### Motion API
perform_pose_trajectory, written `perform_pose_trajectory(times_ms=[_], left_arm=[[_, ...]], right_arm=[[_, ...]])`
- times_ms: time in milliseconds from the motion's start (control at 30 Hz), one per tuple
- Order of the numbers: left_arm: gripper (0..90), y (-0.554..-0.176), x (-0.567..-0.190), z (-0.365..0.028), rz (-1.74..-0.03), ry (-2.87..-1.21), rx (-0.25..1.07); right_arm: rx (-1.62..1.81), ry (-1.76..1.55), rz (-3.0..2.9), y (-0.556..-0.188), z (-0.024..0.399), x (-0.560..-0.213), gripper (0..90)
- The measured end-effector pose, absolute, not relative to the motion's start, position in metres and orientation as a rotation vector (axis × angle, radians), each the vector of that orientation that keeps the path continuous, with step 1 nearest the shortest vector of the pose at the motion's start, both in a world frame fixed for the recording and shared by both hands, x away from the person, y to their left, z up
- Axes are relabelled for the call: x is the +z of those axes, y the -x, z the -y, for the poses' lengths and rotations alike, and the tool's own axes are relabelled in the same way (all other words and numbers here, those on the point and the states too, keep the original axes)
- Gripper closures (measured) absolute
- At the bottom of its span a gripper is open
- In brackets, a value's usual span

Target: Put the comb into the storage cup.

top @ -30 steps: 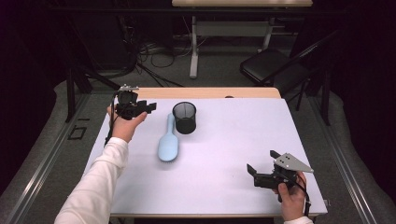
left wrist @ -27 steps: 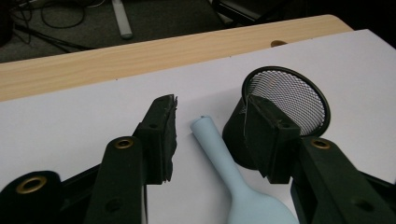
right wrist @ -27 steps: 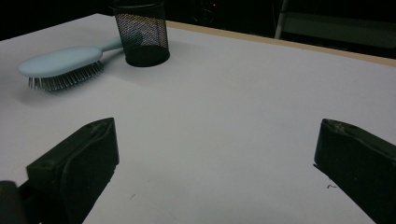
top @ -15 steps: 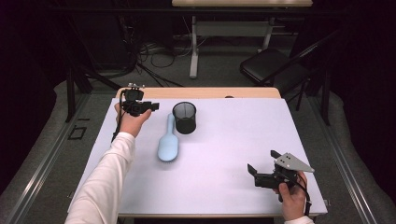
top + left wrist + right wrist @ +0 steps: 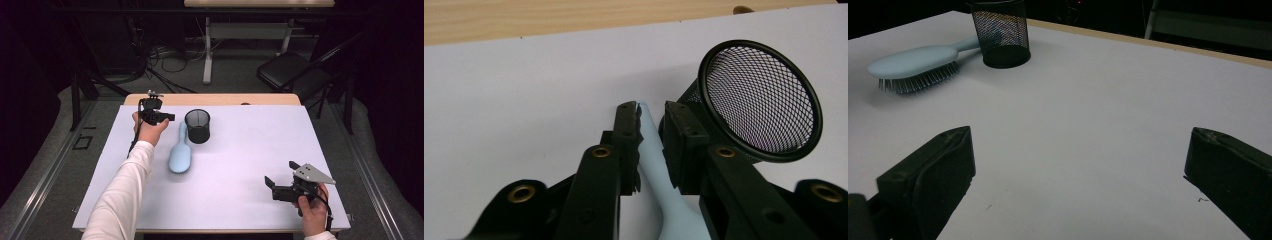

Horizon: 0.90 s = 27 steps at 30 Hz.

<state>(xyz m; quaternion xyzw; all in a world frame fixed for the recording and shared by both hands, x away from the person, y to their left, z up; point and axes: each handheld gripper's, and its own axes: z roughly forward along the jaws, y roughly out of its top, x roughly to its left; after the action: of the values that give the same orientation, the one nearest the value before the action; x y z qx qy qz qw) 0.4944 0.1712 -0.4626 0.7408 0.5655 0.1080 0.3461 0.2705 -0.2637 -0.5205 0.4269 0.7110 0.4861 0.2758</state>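
A light blue hairbrush lies bristles down on the white table, its handle pointing to the far side beside a black mesh cup. My left gripper is low at that handle end. In the left gripper view its jaws have just been closing, and the pads of the left gripper now press both sides of the hairbrush handle, with the mesh cup close on the right. My right gripper rests near the front right, open and empty. The right gripper faces the hairbrush and cup.
A white sheet covers the table, with a strip of bare wood along the far edge. Beyond the table are a black chair, cables on the floor and a desk frame.
The left hand has moved right and down to the brush handle, and its jaws have closed around it. The right hand and gripper have stayed put.
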Motion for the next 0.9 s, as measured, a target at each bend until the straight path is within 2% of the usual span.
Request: perform_pose_trajectory(times_ms=[267,900], left_arm=[[89.4,-0.501,-0.476,-0.165,-1.542,-1.931,0.254],[90.0,-0.507,-0.504,-0.144,-1.595,-1.963,0.201]], right_arm=[[1.305,-1.14,-1.911,-0.271,0.263,-0.521,0.0],[1.309,-1.141,-1.917,-0.271,0.263,-0.521,0.0]])
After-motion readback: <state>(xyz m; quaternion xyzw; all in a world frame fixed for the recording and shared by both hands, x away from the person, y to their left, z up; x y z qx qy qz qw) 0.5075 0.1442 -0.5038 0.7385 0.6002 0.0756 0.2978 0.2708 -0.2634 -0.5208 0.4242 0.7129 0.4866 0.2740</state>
